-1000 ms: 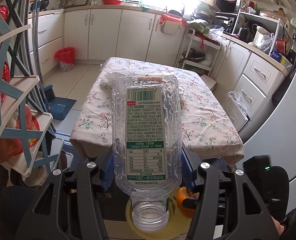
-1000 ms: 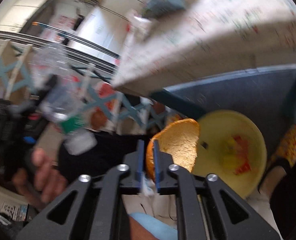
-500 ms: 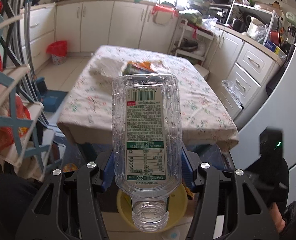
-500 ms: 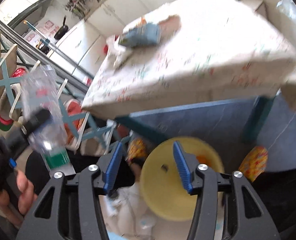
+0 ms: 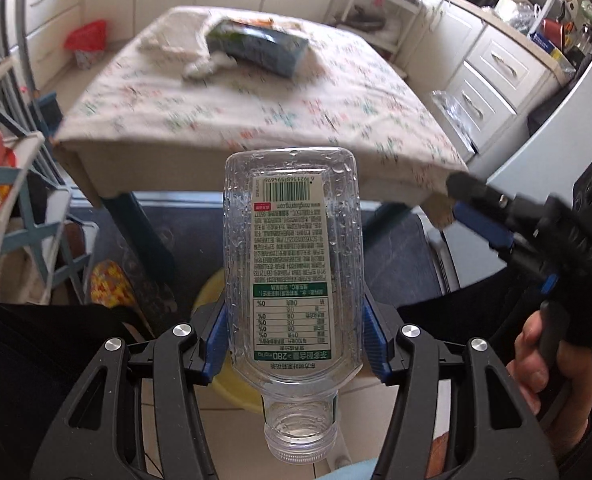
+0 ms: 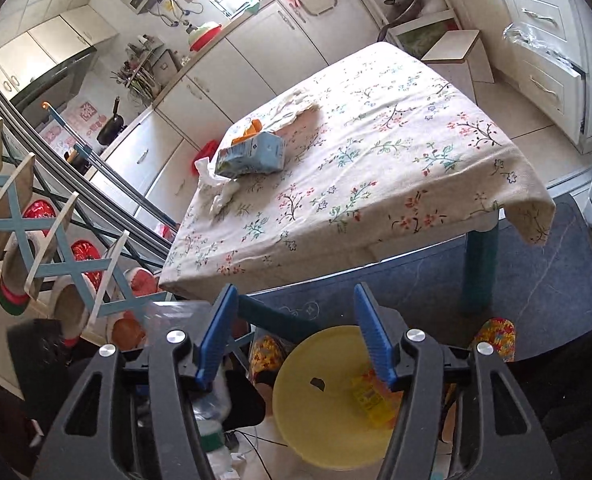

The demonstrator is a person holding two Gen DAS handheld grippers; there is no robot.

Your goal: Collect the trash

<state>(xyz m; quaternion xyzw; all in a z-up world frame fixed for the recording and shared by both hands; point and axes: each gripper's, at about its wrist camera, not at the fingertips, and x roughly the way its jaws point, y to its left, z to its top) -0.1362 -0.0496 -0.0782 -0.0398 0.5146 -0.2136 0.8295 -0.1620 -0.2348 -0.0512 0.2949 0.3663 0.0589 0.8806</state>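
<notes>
My left gripper (image 5: 293,340) is shut on a clear empty plastic bottle (image 5: 291,264), neck toward the camera, label facing me. Right under the bottle, a yellow basin (image 5: 211,292) stands on the floor. My right gripper (image 6: 293,320) hangs over that basin (image 6: 308,420), its jaws opening with nothing between them. A yellow wrapper (image 6: 370,398) lies in the basin. On the floral table (image 6: 376,168) lie a blue carton (image 6: 251,154) and crumpled white tissue (image 6: 215,184). The right gripper (image 5: 480,216) also shows at the right in the left wrist view.
A blue table leg (image 6: 478,272) stands behind the basin on a dark rug. Two patterned slippers (image 6: 494,336) flank the basin. A blue shoe rack (image 6: 35,240) fills the left side. A red bin (image 5: 87,40) sits by the far cabinets.
The right gripper let go of a brown bread-like piece, opened wide and tipped up toward the table. The left gripper sank with the bottle and tilted down over the basin.
</notes>
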